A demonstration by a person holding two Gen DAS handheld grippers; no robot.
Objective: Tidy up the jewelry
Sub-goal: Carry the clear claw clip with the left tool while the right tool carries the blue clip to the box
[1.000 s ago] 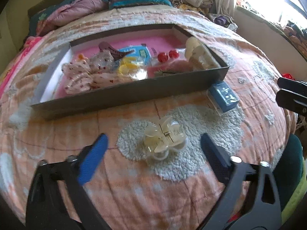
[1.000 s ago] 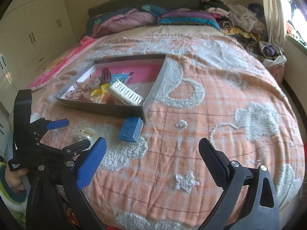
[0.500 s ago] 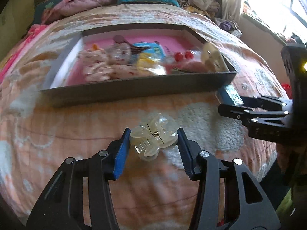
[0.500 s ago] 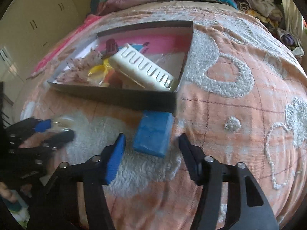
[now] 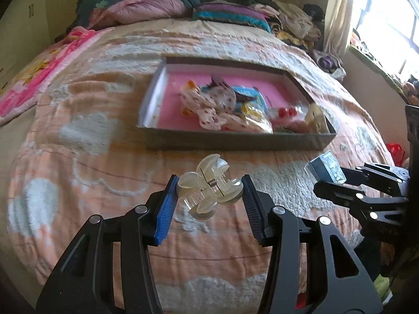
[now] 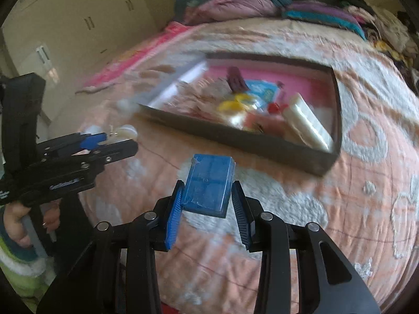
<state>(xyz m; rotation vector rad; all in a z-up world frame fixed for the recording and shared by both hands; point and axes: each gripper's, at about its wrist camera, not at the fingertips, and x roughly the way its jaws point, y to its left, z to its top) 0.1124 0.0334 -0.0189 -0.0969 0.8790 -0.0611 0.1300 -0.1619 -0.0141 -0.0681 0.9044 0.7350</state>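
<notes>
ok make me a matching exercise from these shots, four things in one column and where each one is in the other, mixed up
Things:
1. clear hair claw clip
2. blue box
3. white comb-like clip
4. folded quilts

Places:
a. lying inside the tray, at its right end
b. piled at the head of the bed
c. between the fingers of the right gripper
d. between the fingers of the left gripper

Pairs: 1-d, 2-c, 3-a, 4-b

Peach bedspread [image 5: 78,157], grey tray [image 5: 235,144], pillows [image 5: 146,10]
</notes>
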